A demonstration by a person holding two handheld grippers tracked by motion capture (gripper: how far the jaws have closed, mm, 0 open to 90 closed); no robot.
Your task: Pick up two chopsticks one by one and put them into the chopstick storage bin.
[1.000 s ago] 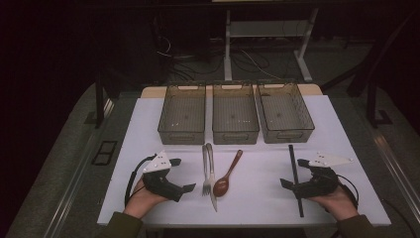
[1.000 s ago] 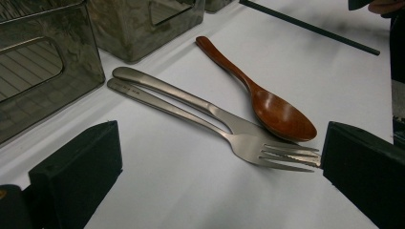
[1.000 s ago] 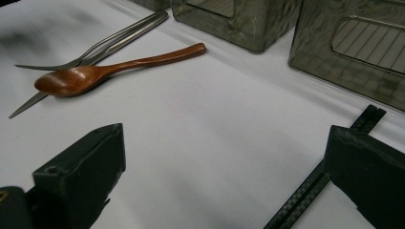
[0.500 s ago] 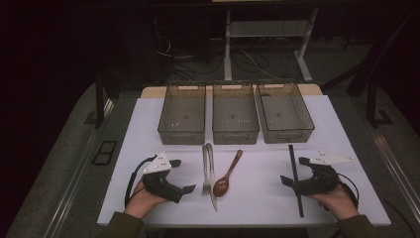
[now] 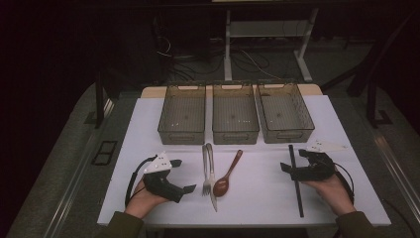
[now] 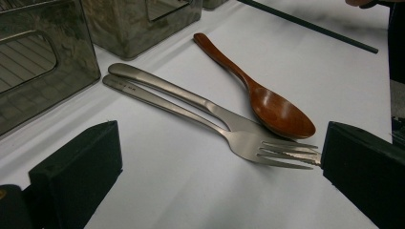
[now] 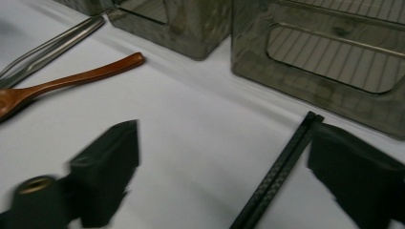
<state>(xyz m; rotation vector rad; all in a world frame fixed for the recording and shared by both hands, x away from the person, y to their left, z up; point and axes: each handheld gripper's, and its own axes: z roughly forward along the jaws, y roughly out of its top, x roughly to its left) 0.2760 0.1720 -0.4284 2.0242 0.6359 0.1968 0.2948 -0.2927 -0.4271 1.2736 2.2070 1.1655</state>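
Left gripper [image 5: 190,188]: rests on the white table cover [image 5: 257,193] at the near left, held by the person's left hand [image 5: 143,198]; jaws spread wide with nothing between them, pointing right toward the cutlery.
Right gripper [image 5: 286,167]: sits at the near right in the right hand [image 5: 332,191]; jaws released, standing to either side of the black chopstick without pressing it.
Black chopstick [image 5: 296,181]: lies flat, running near to far, its far end just in front of the right bin.
Fork [image 6: 229,136]: lies in the middle, tines at the near end, just beside the left gripper's right jaw.
Knife [image 6: 191,98]: lies alongside the fork, touching it.
Wooden spoon [image 5: 227,173]: just right of the knife, bowl nearest, handle angled far and right.
Bins [image 5: 236,115]: three clear bins in a row on the far side, well apart from both grippers.
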